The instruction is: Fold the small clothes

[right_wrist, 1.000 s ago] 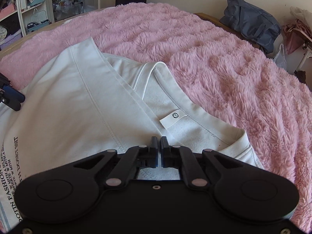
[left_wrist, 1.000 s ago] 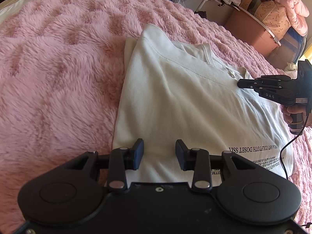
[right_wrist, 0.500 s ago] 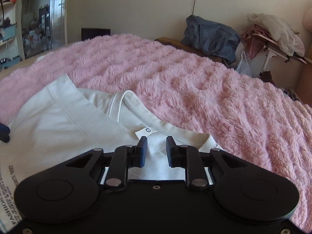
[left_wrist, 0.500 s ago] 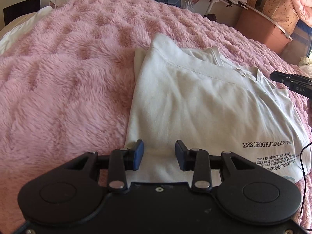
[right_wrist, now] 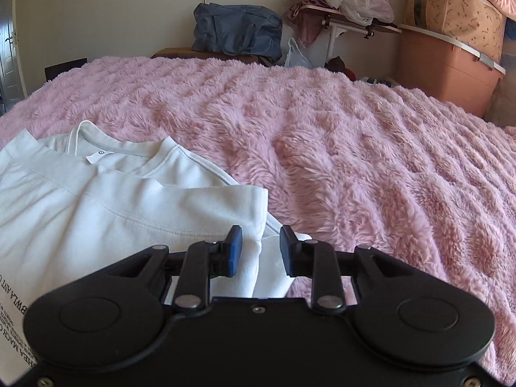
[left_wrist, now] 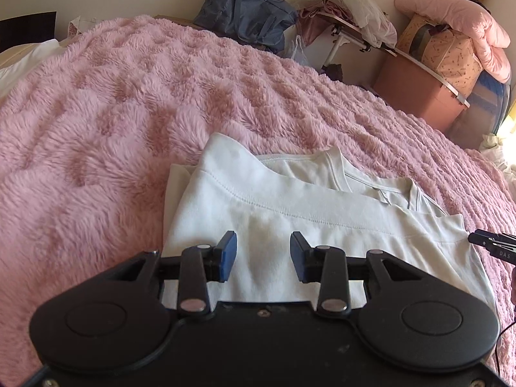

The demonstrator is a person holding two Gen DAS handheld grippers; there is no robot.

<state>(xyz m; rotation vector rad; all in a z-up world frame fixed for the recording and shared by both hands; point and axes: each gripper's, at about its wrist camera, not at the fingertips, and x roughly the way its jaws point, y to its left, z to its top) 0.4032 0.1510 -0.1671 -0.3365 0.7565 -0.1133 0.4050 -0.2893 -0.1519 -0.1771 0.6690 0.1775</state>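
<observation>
A white T-shirt (left_wrist: 290, 206) is lying partly folded on the pink fluffy bed (left_wrist: 113, 122), its sides turned inward over the body, the collar and neck tag facing the bed's far edge and black lettering showing at the lower left of the right wrist view. The left hand-held gripper (left_wrist: 262, 256) is hovering over the shirt with jaws parted and nothing between them, while the right hand-held gripper (right_wrist: 260, 251) is standing over the shirt's folded right edge, its jaws having just been opening and gripping nothing. Beyond the bed's far edge a blue bag (right_wrist: 237, 30), a cluttered folding table (right_wrist: 351, 22) and a pink storage box (right_wrist: 445, 71) are crowding the wall, well apart from the shirt.
</observation>
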